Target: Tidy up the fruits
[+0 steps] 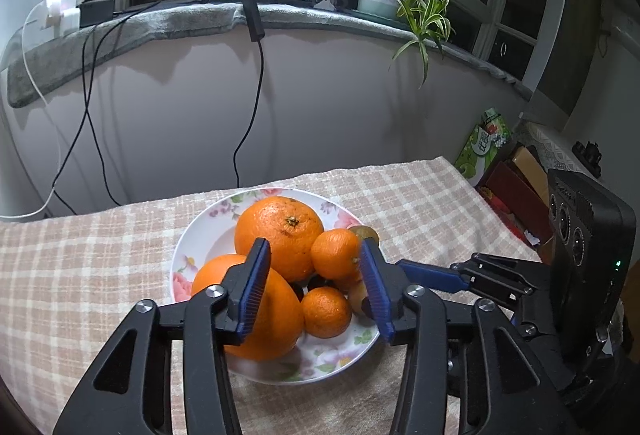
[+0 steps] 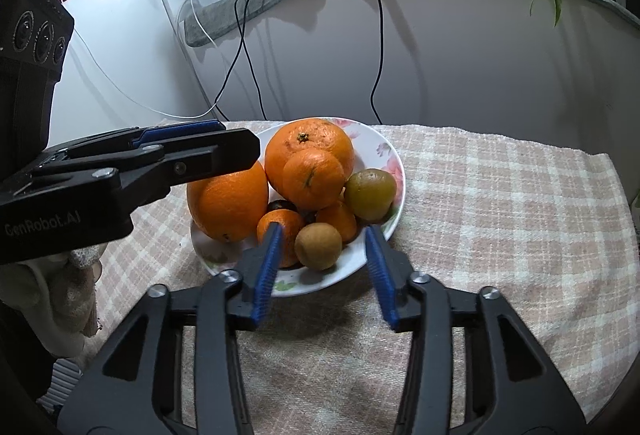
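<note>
On a checked cloth (image 2: 500, 203), a floral plate (image 1: 208, 231) is heaped with oranges (image 1: 280, 231), tangerines (image 1: 326, 311) and brownish fruit (kiwi-like) (image 2: 319, 246). Above its near rim, the left gripper (image 1: 316, 291) and right gripper (image 2: 325, 267) are held partly open, with nothing gripped.

Oranges (image 1: 279, 231), mandarins (image 1: 326, 311), brownish fruits (image 2: 318, 246) heaped on floral plate (image 1: 200, 231)

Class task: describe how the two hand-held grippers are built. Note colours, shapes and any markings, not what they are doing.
Each hand-held gripper, left and right, has black angular arms with triangular cut-outs, silver round bolts and two blue ribbed pads. The left one's side reads "GenRobot.AI". A black box with round lenses sits on the right one, with a small green light.
</note>
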A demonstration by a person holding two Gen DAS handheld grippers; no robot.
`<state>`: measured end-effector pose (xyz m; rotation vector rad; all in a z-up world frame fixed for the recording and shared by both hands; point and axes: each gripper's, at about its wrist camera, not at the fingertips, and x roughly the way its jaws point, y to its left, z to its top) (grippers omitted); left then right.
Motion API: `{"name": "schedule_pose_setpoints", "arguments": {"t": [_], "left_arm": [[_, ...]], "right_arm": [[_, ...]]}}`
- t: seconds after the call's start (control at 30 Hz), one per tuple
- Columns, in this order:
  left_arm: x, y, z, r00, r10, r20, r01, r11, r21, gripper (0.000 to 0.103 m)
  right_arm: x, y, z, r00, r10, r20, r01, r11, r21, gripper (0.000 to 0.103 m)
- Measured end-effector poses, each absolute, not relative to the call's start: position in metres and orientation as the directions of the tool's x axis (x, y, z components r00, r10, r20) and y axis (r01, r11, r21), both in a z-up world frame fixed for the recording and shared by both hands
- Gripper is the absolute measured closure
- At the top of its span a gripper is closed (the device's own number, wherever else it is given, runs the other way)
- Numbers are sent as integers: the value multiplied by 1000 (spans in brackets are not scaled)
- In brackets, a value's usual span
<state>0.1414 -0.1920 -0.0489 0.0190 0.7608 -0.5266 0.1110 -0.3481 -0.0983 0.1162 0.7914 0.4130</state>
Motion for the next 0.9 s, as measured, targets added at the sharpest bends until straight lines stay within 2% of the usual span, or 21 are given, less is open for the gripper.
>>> {"name": "schedule_pose_setpoints", "arguments": {"t": [0.17,0.23,0.37,0.43,0.53,0.6,0.9], "left_arm": [[141,-192,-49,602,-448,-661,462,871,-170,54],[141,-192,-49,603,-447,-660,460,871,-169,47],[140,-191,-48,606,-444,-660,458,873,-168,47],[139,-191,-48,608,-442,-659,455,875,-166,40],[138,-189,-46,616,-435,-657,443,881,-167,34],[137,-188,-46,619,-428,-659,436,885,-166,32],[125,-184,-43,636,-397,-662,415,899,-142,30]], "right_arm": [[109,-351,-96,638,399,-659,-315,916,251,44],[108,-350,-95,640,398,-657,-315,916,249,42],[107,-350,-94,644,395,-655,-314,917,244,34],[106,-350,-92,646,394,-654,-315,918,242,32],[105,-350,-89,651,394,-649,-314,918,241,26],[104,-350,-88,653,392,-648,-313,919,240,18],[100,-349,-83,652,380,-657,-300,924,237,18]]}}
